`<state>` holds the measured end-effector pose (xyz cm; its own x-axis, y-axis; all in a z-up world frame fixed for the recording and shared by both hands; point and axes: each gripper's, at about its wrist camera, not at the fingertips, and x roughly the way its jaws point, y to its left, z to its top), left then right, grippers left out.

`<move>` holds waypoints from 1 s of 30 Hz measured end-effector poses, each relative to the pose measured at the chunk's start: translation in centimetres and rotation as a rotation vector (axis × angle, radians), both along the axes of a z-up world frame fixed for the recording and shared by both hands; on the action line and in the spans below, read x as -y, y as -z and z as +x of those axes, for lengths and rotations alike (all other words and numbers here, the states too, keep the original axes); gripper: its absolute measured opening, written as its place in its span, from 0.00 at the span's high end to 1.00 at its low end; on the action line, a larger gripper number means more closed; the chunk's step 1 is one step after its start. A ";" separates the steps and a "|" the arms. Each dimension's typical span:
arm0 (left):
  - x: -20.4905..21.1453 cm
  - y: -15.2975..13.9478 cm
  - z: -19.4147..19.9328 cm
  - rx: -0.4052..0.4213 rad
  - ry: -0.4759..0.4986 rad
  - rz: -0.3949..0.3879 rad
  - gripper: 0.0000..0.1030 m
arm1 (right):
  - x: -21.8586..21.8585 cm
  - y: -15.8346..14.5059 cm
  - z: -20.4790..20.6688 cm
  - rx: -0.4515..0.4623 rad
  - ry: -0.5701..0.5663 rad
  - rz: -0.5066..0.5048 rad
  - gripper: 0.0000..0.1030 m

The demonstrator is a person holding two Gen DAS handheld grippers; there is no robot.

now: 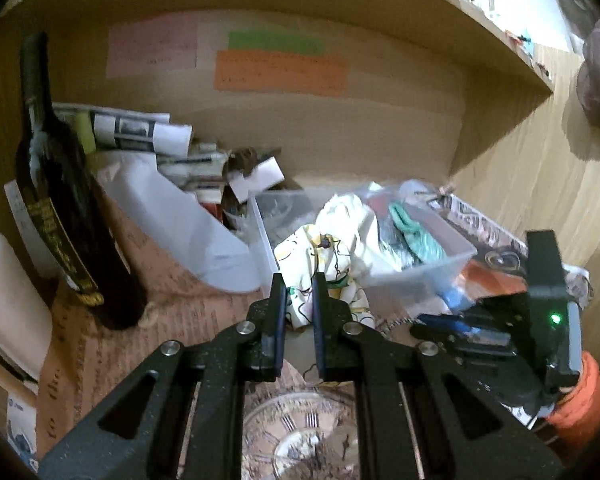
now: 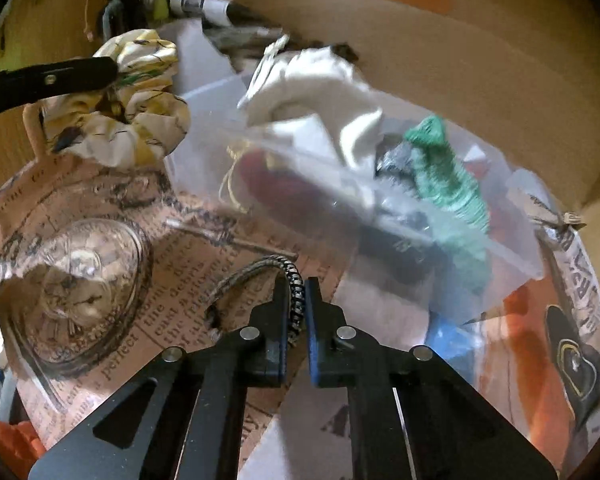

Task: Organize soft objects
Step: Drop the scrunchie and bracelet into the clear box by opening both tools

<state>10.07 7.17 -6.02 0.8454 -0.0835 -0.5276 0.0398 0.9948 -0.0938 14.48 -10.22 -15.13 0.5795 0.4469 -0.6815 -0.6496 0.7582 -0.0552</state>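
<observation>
My left gripper (image 1: 299, 280) is shut on a yellow-and-white patterned scrunchie (image 1: 324, 256) and holds it beside the clear plastic bin (image 1: 420, 268); it also shows in the right wrist view (image 2: 120, 120), with the left finger (image 2: 60, 78) on it. The bin (image 2: 380, 216) holds white cloth (image 2: 320, 92), a green knitted piece (image 2: 448, 176) and dark and red items. My right gripper (image 2: 298, 284) is shut on a black-and-white braided hair band (image 2: 296, 292) just in front of the bin. The right gripper body (image 1: 540, 312) shows at the right of the left wrist view.
A dark bottle (image 1: 60, 208) stands at the left of the shelf nook. Papers and a white bag (image 1: 172, 208) lie behind. A printed clock-pattern paper (image 2: 80, 280) lines the shelf. An orange item (image 2: 528, 344) lies at the right. Wooden walls close in on all sides.
</observation>
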 end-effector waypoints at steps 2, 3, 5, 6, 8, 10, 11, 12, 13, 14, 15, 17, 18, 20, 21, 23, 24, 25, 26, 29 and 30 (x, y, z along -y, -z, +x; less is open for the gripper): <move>-0.3 -0.6 0.6 0.016 -0.009 0.002 0.89 | 0.6 -0.8 -0.2 0.015 0.014 0.030 0.94; -0.3 -0.8 0.8 0.021 -0.014 0.004 0.89 | 0.9 -1.2 -0.2 0.027 0.023 0.040 0.94; -0.5 -1.3 1.4 0.034 -0.028 0.012 0.89 | 1.5 -2.1 -0.4 0.052 0.033 0.061 0.94; -0.6 -1.5 1.7 0.039 -0.035 0.016 0.89 | 1.6 -2.7 -0.5 0.060 0.034 0.065 0.94; -0.7 -1.7 2.4 0.045 -0.046 0.028 0.89 | 1.9 -3.8 -0.6 0.084 0.043 0.089 0.94; -0.7 -1.8 3.1 0.046 -0.063 0.047 0.89 | 2.5 -5.0 -0.5 0.113 0.054 0.113 0.94; -0.8 -1.8 3.5 0.044 -0.071 0.055 0.89 | 2.5 -5.4 -0.5 0.122 0.059 0.119 0.94; -0.8 -1.8 4.0 0.039 -0.079 0.064 0.89 | 2.7 -6.1 -0.3 0.139 0.069 0.132 0.94; -0.9 -1.6 4.6 0.029 -0.085 0.072 0.89 | 2.9 -6.5 -0.2 0.150 0.077 0.141 0.94; -0.9 -1.4 5.1 0.020 -0.086 0.075 0.89 | 2.9 -6.9 0.0 0.158 0.084 0.148 0.94; -1.0 -1.2 5.6 0.007 -0.088 0.075 0.89 | 3.2 -7.3 0.4 0.169 0.093 0.155 0.94; -1.1 -0.5 6.8 -0.027 -0.080 0.073 0.89 | 3.4 -8.0 0.9 0.192 0.111 0.163 0.94; -1.0 -0.2 7.0 -0.037 -0.079 0.075 0.89 | 3.4 -8.2 1.1 0.207 0.124 0.160 0.94; -0.8 0.5 7.7 -0.063 -0.073 0.084 0.89 | 3.2 -8.5 1.9 0.222 0.137 0.153 0.94; -0.7 0.9 8.0 -0.075 -0.068 0.085 0.89 | 3.1 -8.5 2.3 0.224 0.141 0.149 0.94; -0.5 1.5 8.5 -0.098 -0.053 0.083 0.89 | 2.6 -8.1 3.2 0.222 0.151 0.135 0.94; -0.4 1.7 8.6 -0.103 -0.049 0.083 0.89 | 2.5 -7.9 3.6 0.219 0.153 0.131 0.94; -0.2 2.0 8.8 -0.110 -0.045 0.084 0.89 | 2.2 -7.6 4.0 0.210 0.155 0.123 0.94; -0.1 2.1 8.8 -0.114 -0.041 0.084 0.89 | 2.1 -7.3 4.3 0.202 0.155 0.121 0.94; 0.2 2.5 9.1 -0.127 -0.027 0.083 0.89 | 1.5 -6.2 5.1 0.173 0.153 0.113 0.94; 0.3 2.6 9.1 -0.126 -0.027 0.088 0.89 | 1.3 -6.0 5.2 0.165 0.152 0.110 0.94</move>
